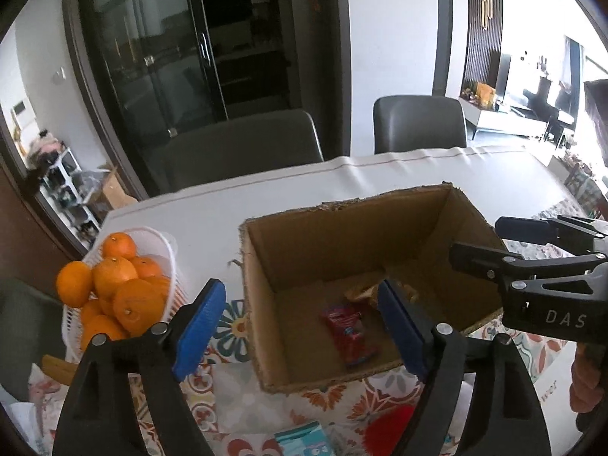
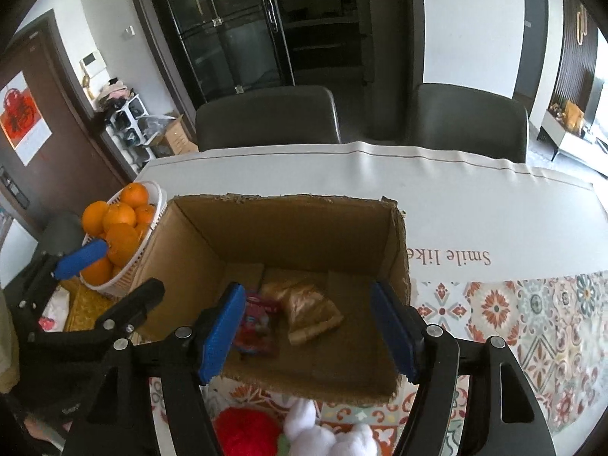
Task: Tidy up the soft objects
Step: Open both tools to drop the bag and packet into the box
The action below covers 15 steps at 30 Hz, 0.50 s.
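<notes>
An open cardboard box (image 1: 304, 243) (image 2: 288, 224) stands on the table. Inside lie a red snack packet (image 1: 351, 332) (image 2: 256, 323) and a clear bag of bread (image 2: 307, 306) (image 1: 364, 290). My left gripper (image 1: 304, 330) is open and empty above the box's near left corner. My right gripper (image 2: 307, 336) is open and empty over the box's near edge; it also shows in the left wrist view (image 1: 490, 243). In front of the box lie a red fluffy thing (image 2: 247, 431) (image 1: 391, 423), a white plush toy (image 2: 326, 433) and a teal pack (image 1: 302, 439).
A white basket of oranges (image 1: 125, 288) (image 2: 121, 235) stands left of the box, with a banana (image 1: 59, 368) below it. The table has a white cloth (image 2: 456, 220) and a patterned mat (image 2: 532, 323). Two dark chairs (image 2: 266, 117) stand at the far side.
</notes>
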Motion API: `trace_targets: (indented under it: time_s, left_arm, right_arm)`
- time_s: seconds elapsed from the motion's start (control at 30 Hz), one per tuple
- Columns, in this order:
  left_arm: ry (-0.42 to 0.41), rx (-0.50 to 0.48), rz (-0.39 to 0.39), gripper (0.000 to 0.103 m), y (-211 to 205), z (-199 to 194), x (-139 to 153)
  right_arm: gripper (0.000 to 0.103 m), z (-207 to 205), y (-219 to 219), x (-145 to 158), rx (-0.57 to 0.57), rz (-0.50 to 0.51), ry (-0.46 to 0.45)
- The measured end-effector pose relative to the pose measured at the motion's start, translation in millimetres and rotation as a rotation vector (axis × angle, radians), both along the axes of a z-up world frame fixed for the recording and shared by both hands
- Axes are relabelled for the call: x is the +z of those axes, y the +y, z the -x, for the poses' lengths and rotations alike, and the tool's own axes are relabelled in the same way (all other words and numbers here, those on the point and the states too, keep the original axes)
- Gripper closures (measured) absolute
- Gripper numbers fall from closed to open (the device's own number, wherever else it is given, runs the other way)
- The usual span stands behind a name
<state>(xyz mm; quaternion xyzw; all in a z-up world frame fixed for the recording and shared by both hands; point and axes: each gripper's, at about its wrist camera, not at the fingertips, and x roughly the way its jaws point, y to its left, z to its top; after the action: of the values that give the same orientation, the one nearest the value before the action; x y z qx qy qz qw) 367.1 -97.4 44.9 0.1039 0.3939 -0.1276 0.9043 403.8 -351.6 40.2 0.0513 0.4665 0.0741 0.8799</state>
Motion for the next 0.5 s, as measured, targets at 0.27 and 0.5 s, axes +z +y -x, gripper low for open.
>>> trace_targets:
  time_s: [0.27,0.5]
  left_arm:
    - [-0.029,0.043,-0.008,0.015,10,23,14]
    - [-0.027,0.078,0.008,0.011,21,45,18]
  right_arm:
    - [0.033,21,-1,12,-0.034,0.044,-0.023]
    - [0.029,45,0,16,-0.078,0.076,-0.002]
